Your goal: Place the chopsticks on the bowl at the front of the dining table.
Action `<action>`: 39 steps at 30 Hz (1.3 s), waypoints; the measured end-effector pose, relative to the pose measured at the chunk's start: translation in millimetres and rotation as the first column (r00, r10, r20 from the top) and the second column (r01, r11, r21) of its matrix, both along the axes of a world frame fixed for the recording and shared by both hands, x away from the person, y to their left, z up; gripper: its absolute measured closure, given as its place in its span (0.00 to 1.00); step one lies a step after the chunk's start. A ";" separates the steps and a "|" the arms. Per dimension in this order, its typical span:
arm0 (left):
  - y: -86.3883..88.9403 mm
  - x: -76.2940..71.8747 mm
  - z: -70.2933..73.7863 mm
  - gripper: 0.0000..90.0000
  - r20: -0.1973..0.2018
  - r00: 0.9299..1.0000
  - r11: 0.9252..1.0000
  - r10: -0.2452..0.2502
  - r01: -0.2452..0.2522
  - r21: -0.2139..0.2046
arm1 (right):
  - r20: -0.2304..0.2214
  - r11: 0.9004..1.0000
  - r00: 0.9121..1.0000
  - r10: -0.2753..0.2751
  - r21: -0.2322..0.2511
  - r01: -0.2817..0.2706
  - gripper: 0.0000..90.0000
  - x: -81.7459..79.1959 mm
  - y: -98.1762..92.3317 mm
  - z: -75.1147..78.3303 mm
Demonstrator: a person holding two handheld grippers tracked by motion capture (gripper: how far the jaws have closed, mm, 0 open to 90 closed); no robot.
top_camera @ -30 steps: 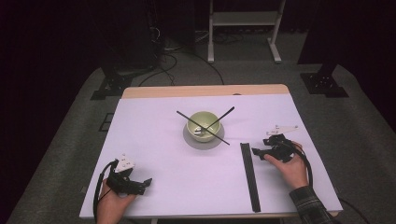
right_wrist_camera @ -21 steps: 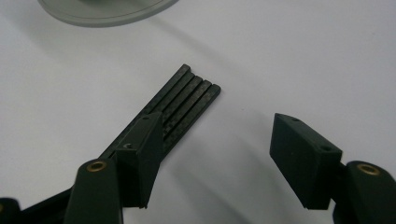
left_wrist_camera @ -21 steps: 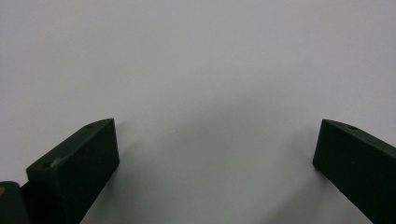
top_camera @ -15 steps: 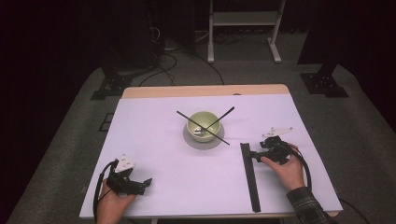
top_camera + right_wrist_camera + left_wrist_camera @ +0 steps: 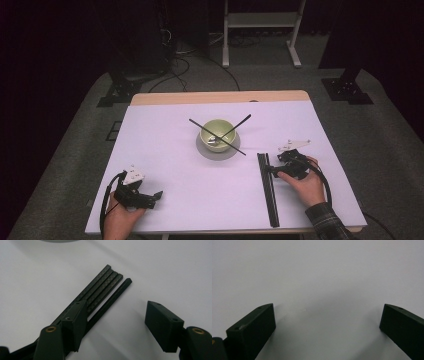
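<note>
On the counter's (image 5: 165, 150) right side, the right tool (image 5: 113, 315) is being held with its jaws spread wide beside a row of black rods (image 5: 100, 292), nothing being gripped; one jaw is being rested over the rods. Near the front left edge, the left tool (image 5: 327, 322) is being kept wide open and empty. Two further sticks (image 5: 220, 131) are being propped crossed on a green bowl (image 5: 218, 132) at the centre.

floor (image 5: 395, 125): grey carpet | backdrop: dark | white stand (image 5: 260, 22) behind table (image 5: 165, 150)
</note>
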State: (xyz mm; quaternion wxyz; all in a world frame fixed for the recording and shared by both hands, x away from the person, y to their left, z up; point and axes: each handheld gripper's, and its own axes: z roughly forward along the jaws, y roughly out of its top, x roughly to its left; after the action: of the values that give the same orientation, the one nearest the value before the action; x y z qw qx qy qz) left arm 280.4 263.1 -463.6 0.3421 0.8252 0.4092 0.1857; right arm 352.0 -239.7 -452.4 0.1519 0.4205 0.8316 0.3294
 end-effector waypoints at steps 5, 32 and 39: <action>0.0 0.0 0.0 0.00 0.000 1.000 1.000 0.000 0.000 0.000 | 0.003 1.000 1.000 0.004 0.000 -0.004 0.36 -5.2 -1.1 0.8; 0.0 0.0 0.0 0.00 0.000 1.000 1.000 0.000 0.000 0.001 | -0.002 0.999 0.999 0.036 0.020 -0.036 0.35 -55.5 -8.7 1.9; 0.0 0.0 0.1 0.00 0.000 1.000 1.000 0.000 0.000 0.001 | -0.002 0.999 0.999 0.036 0.024 -0.036 0.34 -67.3 -11.0 2.1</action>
State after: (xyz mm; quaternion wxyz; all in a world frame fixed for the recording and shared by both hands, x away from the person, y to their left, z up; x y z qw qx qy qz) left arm 280.3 263.1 -463.6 0.3417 0.8254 0.4090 0.1860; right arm 284.7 -250.8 -450.3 0.1399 0.4075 0.8354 0.3414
